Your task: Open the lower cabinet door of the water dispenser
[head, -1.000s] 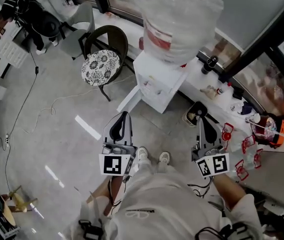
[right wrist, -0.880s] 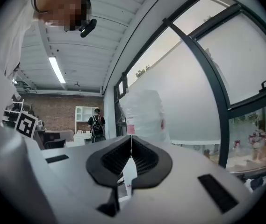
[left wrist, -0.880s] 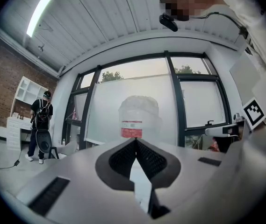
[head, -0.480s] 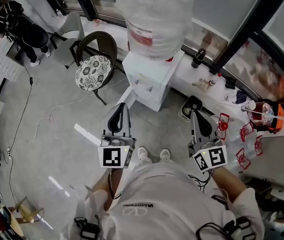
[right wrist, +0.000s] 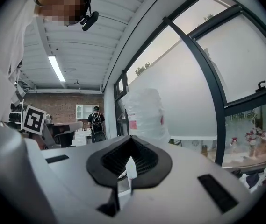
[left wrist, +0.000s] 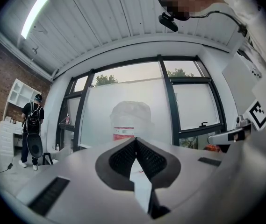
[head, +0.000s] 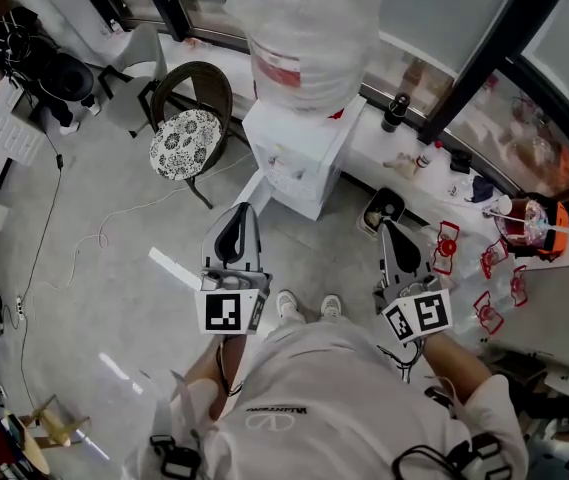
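Left gripper (head: 240, 214) and right gripper (head: 387, 232) are hovering side by side, jaws pressed together on nothing, pointing at the water dispenser (head: 299, 163) just beyond them by the far window. Its lower cabinet door is hard to make out from this steep angle. Opening it well likely means reaching low, spreading one gripper's jaws, catching the door's free edge and pulling along the hinge's arc. The boxy white cabinet is carrying a crinkly, plastic-wrapped bottle (head: 304, 28). To its left, a chair (head: 186, 133) with a round patterned cushion is standing on the glossy grey floor (head: 104, 268).
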